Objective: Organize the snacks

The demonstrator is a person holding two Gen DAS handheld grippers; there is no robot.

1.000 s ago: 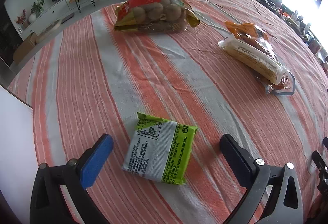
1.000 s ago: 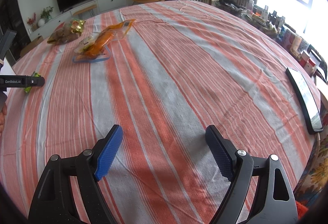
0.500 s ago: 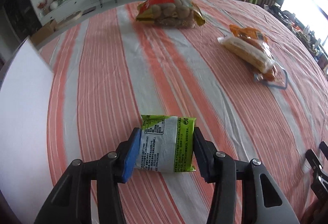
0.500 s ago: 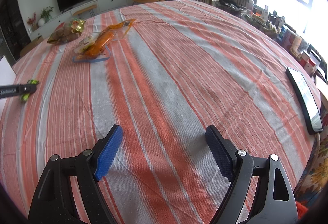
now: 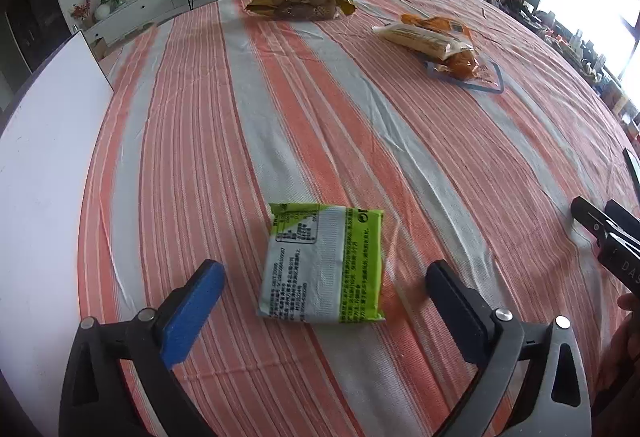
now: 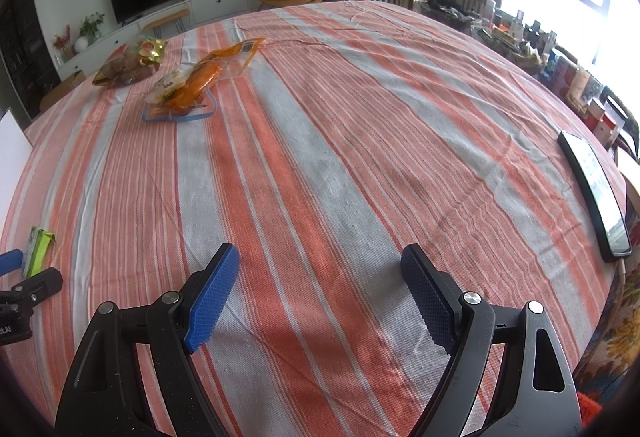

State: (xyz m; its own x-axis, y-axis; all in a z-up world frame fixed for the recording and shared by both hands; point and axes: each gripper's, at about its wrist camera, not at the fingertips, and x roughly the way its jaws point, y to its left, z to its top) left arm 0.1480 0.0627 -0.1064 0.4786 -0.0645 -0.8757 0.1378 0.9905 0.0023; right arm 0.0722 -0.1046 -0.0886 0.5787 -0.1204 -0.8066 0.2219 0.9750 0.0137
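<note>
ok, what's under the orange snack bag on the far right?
The orange snack bag lies on a clear pouch with a blue edge, which rests on the striped tablecloth. A pale long packet overlaps the bag. The pouch's contents under it are hidden.

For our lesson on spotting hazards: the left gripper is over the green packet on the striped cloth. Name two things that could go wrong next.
1. The left gripper has just opened; the green packet lies free between its pads, so withdrawing could nudge it out of place.
2. The white board lies close to the left, so a leftward sweep might strike it.
</note>
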